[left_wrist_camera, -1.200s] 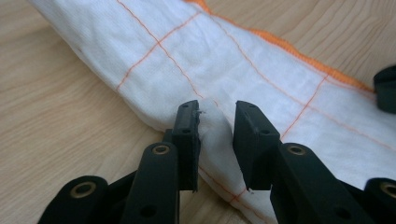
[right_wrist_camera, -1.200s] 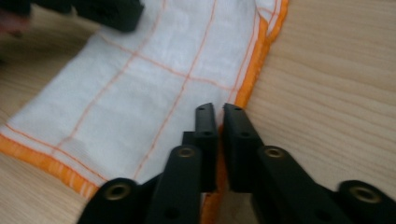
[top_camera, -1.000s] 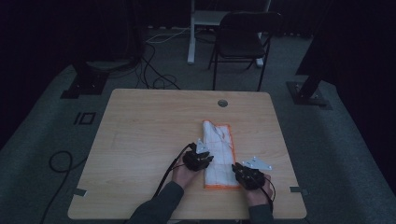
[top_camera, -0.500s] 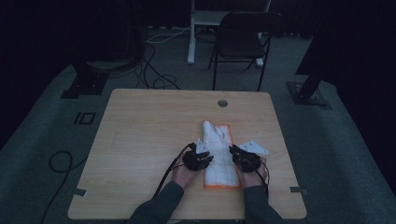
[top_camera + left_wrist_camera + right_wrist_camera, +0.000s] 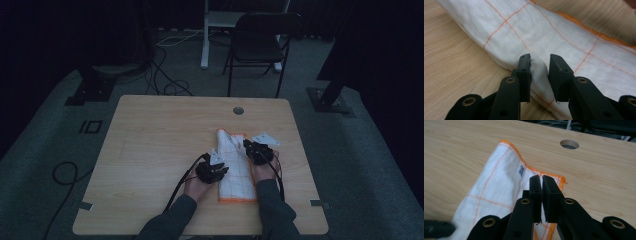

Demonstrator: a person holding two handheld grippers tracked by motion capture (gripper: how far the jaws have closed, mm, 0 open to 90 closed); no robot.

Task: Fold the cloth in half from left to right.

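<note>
Since 1 second ago the right tongs (image 5: 541, 185) moved up the white cloth (image 5: 235, 165) and now nearly close, while the left tongs (image 5: 539, 65) pinch its fold.

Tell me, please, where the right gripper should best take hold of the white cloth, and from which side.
Probably the far corner of the white cloth, at its orange hem, approached from the person's side. That corner lifts slightly off the table, so the right gripper could pinch it.
</note>
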